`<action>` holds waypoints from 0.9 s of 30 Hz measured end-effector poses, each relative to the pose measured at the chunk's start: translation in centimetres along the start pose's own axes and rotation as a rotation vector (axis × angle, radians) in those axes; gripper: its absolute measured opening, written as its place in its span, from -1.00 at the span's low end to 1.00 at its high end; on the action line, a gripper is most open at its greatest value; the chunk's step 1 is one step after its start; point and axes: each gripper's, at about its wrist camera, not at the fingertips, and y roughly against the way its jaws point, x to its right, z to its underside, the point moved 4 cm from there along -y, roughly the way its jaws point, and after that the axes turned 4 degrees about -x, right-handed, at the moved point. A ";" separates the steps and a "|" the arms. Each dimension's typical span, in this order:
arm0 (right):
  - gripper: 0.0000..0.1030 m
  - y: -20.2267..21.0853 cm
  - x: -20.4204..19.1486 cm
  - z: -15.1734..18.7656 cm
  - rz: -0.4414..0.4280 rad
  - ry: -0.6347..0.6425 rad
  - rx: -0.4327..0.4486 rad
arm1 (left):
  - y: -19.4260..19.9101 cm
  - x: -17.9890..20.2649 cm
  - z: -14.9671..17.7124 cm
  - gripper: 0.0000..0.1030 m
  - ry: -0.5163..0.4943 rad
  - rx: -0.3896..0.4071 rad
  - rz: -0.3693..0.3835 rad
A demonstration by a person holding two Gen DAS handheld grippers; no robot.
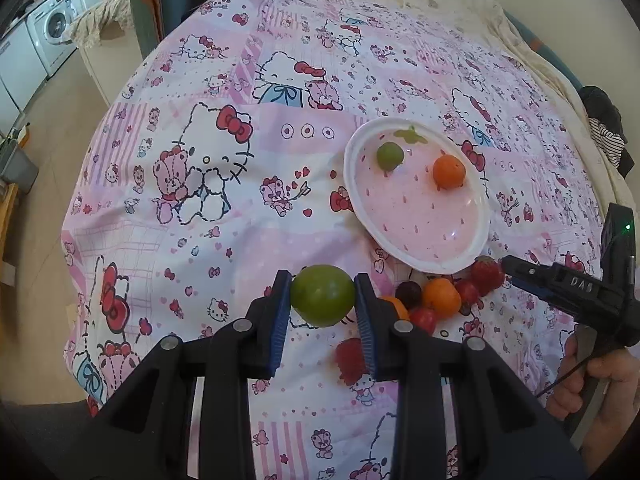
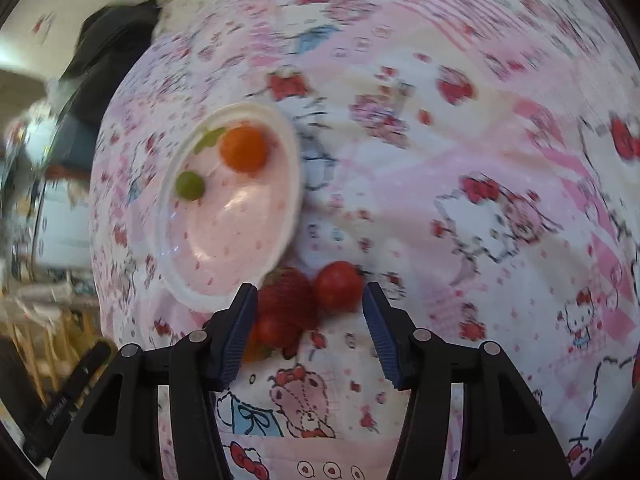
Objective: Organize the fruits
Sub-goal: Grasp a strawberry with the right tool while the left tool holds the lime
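Observation:
My left gripper [image 1: 322,300] is shut on a large green fruit [image 1: 322,295] and holds it above the bedsheet. A pink strawberry-print plate [image 1: 420,216] holds a small green fruit [image 1: 389,155] and an orange fruit [image 1: 449,171]. A pile of fruits lies below the plate: strawberry [image 1: 487,274], orange fruit [image 1: 441,298], dark plum [image 1: 409,294], red tomato [image 1: 425,319]. My right gripper [image 2: 307,320] is open over a strawberry [image 2: 286,295] and red tomatoes [image 2: 338,285], beside the plate [image 2: 228,240]. It also shows in the left wrist view [image 1: 508,266].
The Hello Kitty sheet [image 1: 224,168] covers the bed. Another strawberry [image 1: 349,360] lies under my left gripper's right finger. Dark clothes [image 1: 604,120] lie at the right edge. A washing machine [image 1: 52,28] stands far left beyond the bed.

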 end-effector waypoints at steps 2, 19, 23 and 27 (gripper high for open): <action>0.01 -0.6 -1.4 0.1 0.041 0.084 -0.002 | -0.2 0.2 0.1 -0.47 -0.003 -0.004 0.002; -0.38 -2.0 -3.8 0.8 0.235 0.341 0.005 | -0.7 0.7 0.2 -0.47 -0.031 0.015 -0.041; -0.38 0.4 -3.0 1.0 0.098 0.246 0.041 | -0.1 1.0 0.2 -0.47 -0.053 0.050 -0.061; -0.38 2.6 -3.5 1.1 0.027 0.228 0.110 | 0.3 0.9 0.4 -0.47 -0.064 0.070 -0.070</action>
